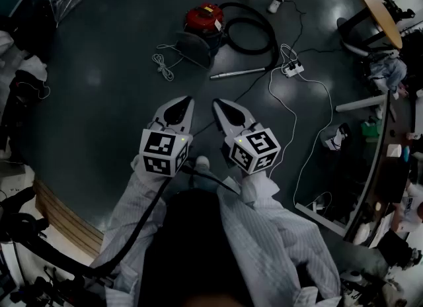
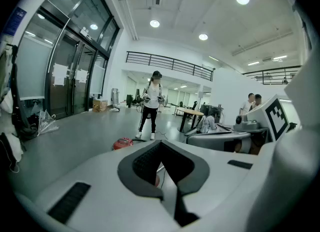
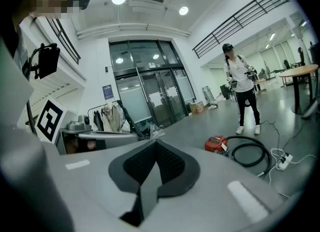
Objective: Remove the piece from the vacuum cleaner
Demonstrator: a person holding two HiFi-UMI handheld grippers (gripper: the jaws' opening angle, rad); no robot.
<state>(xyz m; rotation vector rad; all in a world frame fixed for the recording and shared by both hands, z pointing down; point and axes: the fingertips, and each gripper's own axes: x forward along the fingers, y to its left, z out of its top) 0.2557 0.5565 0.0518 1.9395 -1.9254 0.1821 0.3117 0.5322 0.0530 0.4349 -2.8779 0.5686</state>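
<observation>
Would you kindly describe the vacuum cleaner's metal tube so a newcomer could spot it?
On the dark floor stands the red vacuum cleaner with its black hose looped beside it. Just nearer than that loop lies the metal tube, flat on the floor. It alone is a straight silvery rod, unlike the curling white cables around it.

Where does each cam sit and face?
Head view: on head, steeply down at floor; sleeves, left gripper, right gripper show.
Left gripper view: on left gripper, along its shut jaws toward the vacuum; right cube at right.
Right gripper view: on right gripper, along its shut jaws; left cube at left.
Shared: all see the vacuum; gripper views share the standing person.
</observation>
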